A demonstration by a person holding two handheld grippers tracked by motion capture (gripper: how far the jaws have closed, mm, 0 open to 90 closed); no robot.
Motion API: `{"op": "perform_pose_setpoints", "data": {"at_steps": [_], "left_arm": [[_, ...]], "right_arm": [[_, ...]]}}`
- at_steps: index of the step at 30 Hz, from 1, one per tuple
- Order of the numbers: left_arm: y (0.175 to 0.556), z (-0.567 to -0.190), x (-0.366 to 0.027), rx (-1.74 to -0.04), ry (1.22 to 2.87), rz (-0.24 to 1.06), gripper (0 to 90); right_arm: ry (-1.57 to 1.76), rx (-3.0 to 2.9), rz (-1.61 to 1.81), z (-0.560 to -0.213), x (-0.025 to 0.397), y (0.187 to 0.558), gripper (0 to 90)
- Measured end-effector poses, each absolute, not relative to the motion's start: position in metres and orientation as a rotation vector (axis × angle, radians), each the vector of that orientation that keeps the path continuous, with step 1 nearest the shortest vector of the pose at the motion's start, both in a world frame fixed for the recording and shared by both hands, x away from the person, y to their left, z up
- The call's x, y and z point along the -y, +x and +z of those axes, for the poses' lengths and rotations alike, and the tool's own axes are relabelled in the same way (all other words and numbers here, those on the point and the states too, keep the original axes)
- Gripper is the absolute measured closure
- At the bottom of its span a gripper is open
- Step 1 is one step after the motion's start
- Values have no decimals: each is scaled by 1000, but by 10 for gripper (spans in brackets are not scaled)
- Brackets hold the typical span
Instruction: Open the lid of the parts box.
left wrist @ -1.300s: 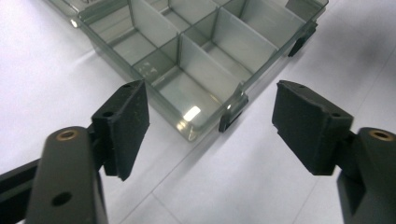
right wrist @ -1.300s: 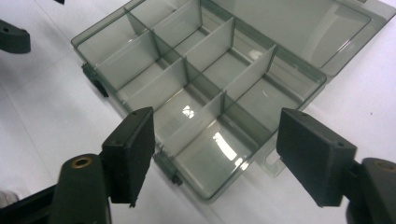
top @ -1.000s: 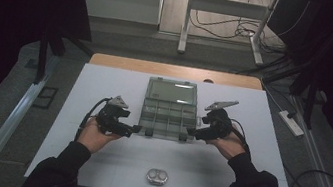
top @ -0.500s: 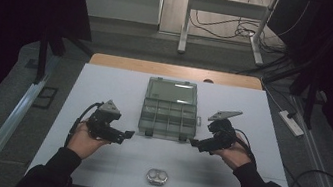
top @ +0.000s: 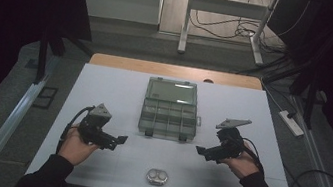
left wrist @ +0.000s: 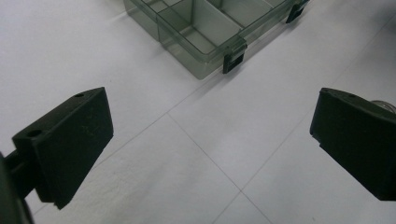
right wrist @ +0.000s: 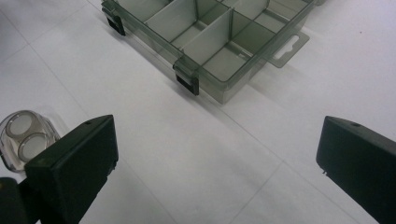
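Sitting open in the middle of the white table (top: 104,89) is a smoky clear plastic compartment box (top: 169,115), its lid (top: 173,91) folded back flat toward the far edge and its dividers splitting the tray into small cells. Two dark latches (top: 148,132) are hanging off its near edge, and a hang tab is sticking out on its right side.

A person is leaning in from the near side, holding a gripper in each hand. The left gripper (top: 119,139) is hovering over the table to the near left of the box, pointing inward, with its jaws spread wide; from its own camera the left gripper (left wrist: 210,154) is bracketing bare table, and the corner of the box (left wrist: 201,32) with one latch is lying beyond. The right gripper (top: 200,151) is mirroring it on the near right side, also pointing inward, apart from the box, a grey three-cornered plate standing on top of it. Its jaws are gaping just as wide: in its own view the right gripper (right wrist: 215,163) is framing empty table, with the box (right wrist: 210,32) ahead.

Near the front edge, between the two hands, a small clear case (top: 157,176) with two round wells is resting; it is also peeking out by the right gripper's jaw, the case (right wrist: 23,140) lying flat on the table.
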State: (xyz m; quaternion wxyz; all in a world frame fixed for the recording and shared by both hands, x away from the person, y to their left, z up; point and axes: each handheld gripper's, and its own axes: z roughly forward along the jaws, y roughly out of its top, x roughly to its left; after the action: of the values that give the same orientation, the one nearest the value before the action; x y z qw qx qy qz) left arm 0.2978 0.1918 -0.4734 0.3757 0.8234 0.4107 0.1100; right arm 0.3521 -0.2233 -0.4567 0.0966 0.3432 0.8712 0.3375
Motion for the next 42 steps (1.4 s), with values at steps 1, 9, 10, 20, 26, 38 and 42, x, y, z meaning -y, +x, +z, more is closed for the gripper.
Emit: {"op": "perform_pose_setpoints", "data": {"at_steps": [1,9,10,20,26,38,42], "left_arm": [[298,-473,-192,-1051,2107,281,0],[284,-470,-204,-1063,2054,310,0],[283,-470,-204,-1063,2052,308,0],[269,-469,-212,-1067,2036,312,0],[262,-469,-217,-1082,2015,324,0],[247,-467,-223,-1111,2015,370,0],[244,-466,-223,-1121,2019,365,0]], "right_arm": [[1017,-2580,1000,-457,223,352,0],[1022,-2583,968,-459,234,337,0],[1026,-2581,968,-459,235,336,0],[1061,-2571,953,-461,255,318,0],[1101,-2547,959,-461,269,309,0],[1170,-2477,968,-457,291,294,0],[1188,-2462,972,-456,295,291,0]]}}
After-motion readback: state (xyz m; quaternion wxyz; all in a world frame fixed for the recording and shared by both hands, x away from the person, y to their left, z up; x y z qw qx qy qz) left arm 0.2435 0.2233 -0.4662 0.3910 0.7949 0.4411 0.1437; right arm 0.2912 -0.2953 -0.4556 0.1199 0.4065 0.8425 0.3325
